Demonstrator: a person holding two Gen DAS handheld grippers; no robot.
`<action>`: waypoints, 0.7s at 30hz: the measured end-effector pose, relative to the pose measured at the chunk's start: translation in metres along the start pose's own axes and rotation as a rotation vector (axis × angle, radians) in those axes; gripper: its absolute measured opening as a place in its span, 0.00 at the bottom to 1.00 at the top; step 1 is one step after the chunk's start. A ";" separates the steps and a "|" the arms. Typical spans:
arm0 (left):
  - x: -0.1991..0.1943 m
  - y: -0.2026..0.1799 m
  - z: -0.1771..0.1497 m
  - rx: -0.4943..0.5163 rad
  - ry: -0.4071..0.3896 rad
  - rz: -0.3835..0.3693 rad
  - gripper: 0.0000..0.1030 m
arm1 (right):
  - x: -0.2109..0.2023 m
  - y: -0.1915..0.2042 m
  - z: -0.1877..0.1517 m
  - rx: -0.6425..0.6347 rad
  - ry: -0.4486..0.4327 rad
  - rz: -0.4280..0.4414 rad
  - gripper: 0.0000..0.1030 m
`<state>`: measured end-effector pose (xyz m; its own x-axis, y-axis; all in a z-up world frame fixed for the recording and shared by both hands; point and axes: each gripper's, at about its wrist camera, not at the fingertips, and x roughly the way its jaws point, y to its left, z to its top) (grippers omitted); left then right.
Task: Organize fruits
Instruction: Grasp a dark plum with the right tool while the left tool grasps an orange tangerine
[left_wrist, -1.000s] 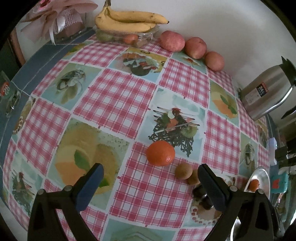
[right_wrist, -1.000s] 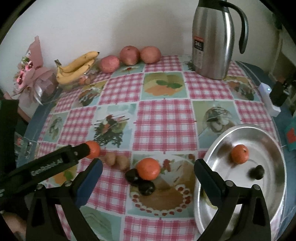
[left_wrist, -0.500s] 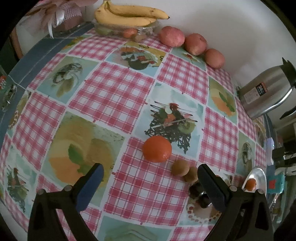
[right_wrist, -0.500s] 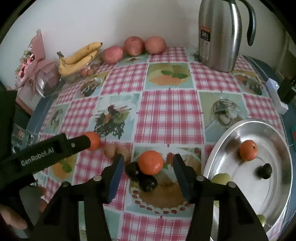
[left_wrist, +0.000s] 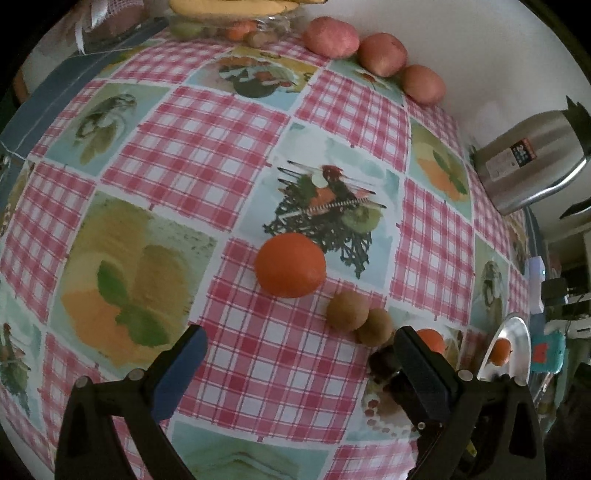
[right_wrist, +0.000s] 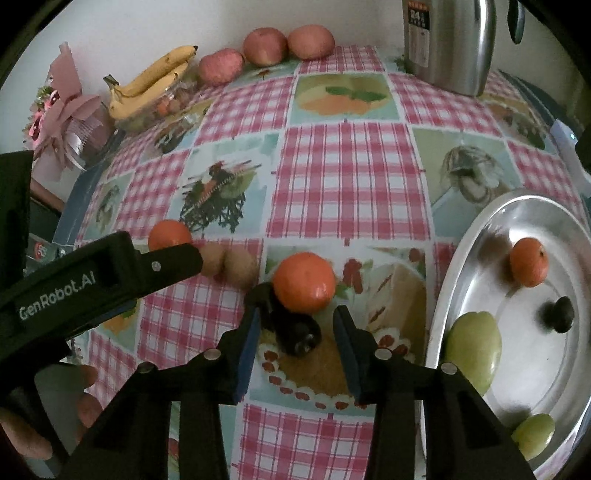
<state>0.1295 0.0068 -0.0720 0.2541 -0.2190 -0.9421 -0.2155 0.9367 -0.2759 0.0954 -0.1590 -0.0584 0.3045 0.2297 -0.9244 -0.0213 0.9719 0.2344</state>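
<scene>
My right gripper (right_wrist: 297, 314) points down over a dark plum (right_wrist: 297, 330). Its jaws are closing, and the plum lies between the blue pads with a gap on each side. An orange (right_wrist: 304, 282) sits just beyond the fingertips, touching the plum, and a second dark plum (right_wrist: 264, 295) lies by the left pad. My left gripper (left_wrist: 299, 339) is open and hangs above the cloth just short of another orange (left_wrist: 290, 265) and two brown kiwis (left_wrist: 347, 310). A silver plate (right_wrist: 461, 236) at the right holds an orange (right_wrist: 528, 262), a dark plum (right_wrist: 559, 314) and two green fruits (right_wrist: 474, 343).
Along the back wall stand three red apples (right_wrist: 264, 46), bananas (right_wrist: 151, 86) on a clear box, a pink bouquet (right_wrist: 62, 114) and a steel jug (right_wrist: 448, 40). A hand (right_wrist: 33, 417) holds the left gripper's black body (right_wrist: 74, 280) at the lower left.
The right gripper's jaws have narrowed from wide open and it has sunk over the orange and dark plums. The left gripper has sunk closer to its orange, still open.
</scene>
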 end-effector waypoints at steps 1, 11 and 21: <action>0.001 -0.001 0.000 0.002 0.004 -0.001 0.99 | 0.002 0.000 -0.001 0.001 0.007 -0.001 0.41; 0.004 -0.005 -0.001 0.008 0.018 -0.005 0.99 | 0.009 0.004 -0.001 -0.021 0.041 -0.006 0.34; 0.007 -0.008 -0.001 0.009 0.021 -0.014 0.99 | 0.008 0.004 -0.002 -0.024 0.032 -0.012 0.27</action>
<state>0.1318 -0.0028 -0.0769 0.2368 -0.2379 -0.9420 -0.2032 0.9360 -0.2875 0.0962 -0.1536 -0.0658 0.2739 0.2195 -0.9364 -0.0405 0.9754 0.2167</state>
